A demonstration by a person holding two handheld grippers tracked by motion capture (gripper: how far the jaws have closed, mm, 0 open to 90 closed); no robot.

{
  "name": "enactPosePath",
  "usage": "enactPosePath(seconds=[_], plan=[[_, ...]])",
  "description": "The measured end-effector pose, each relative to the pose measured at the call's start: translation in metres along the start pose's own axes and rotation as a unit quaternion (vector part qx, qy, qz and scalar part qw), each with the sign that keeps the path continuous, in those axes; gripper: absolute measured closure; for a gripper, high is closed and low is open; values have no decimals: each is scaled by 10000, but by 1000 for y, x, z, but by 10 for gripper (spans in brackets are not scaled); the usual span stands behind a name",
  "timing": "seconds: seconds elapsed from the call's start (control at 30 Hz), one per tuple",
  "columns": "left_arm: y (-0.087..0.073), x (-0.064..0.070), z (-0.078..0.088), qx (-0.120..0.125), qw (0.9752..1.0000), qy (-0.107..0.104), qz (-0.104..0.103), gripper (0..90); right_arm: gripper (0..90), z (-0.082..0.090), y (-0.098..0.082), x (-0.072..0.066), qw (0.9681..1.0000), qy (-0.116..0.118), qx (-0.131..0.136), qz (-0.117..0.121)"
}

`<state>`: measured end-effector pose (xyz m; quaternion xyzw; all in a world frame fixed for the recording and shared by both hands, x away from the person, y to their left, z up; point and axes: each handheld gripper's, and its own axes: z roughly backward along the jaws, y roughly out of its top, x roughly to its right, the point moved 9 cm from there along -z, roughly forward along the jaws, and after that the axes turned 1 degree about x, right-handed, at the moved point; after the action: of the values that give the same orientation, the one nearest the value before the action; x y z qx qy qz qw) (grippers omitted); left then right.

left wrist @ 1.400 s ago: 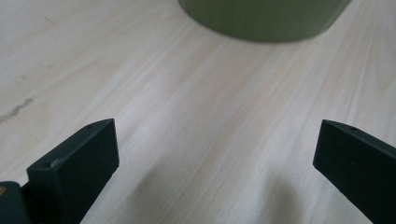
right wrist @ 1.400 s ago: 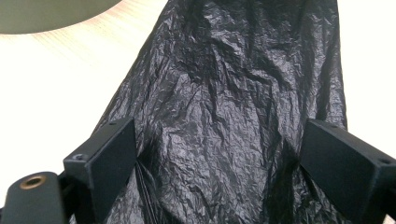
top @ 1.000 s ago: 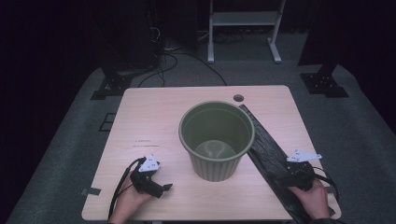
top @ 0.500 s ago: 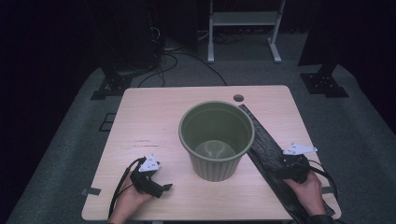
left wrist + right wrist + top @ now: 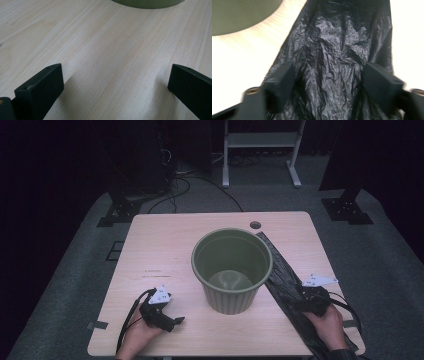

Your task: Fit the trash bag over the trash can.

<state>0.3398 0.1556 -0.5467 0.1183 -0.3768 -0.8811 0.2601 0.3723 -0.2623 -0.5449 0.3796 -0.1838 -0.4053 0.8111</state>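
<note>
My right gripper has just been closing its jaws, and the black bin bag lies bunched between them; they now stand about halfway in, flanking the crinkled plastic, though the blur keeps me from telling whether the pads press it yet. I judge that I am starting the pinch that will lift the bag toward the green bin. Since a second ago that hand has crept slightly up along the bag, toward the bin. The bag lies flat on the wooden table, stretched from the near right edge up beside the bin's right flank. My left gripper rests on the table near its front edge, jaws wide and holding nothing, well left of the bin.
</note>
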Motion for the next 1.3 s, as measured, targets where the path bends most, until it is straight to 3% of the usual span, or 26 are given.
enactPosePath(seconds=[0.3, 0.37, 0.63, 0.8, 1.0, 1.3], plan=[[0, 0, 0, 0, 10000, -2, -6, 0, 828, 4, 0, -3, 9999, 59, 86, -14], [0, 0, 0, -1, 10000, -2, -8, 0, 893, 4, 0, -3, 9999, 69, 76, 13], [0, 0, 0, -2, 10000, 0, 0, 0, 899, 4, 1, -1, 9997, 248, -6, 6], [0, 0, 0, -1, 10000, 0, 2, 0, 900, 10, 6, 0, 9993, 330, 145, -26], [0, 0, 0, -1, 10000, -1, -3, 0, 898, 25, 19, 4, 9970, 489, 593, -50], [0, 0, 0, -2, 10000, -2, -3, 0, 897, 50, 40, 5, 9885, 722, 1325, 27]])
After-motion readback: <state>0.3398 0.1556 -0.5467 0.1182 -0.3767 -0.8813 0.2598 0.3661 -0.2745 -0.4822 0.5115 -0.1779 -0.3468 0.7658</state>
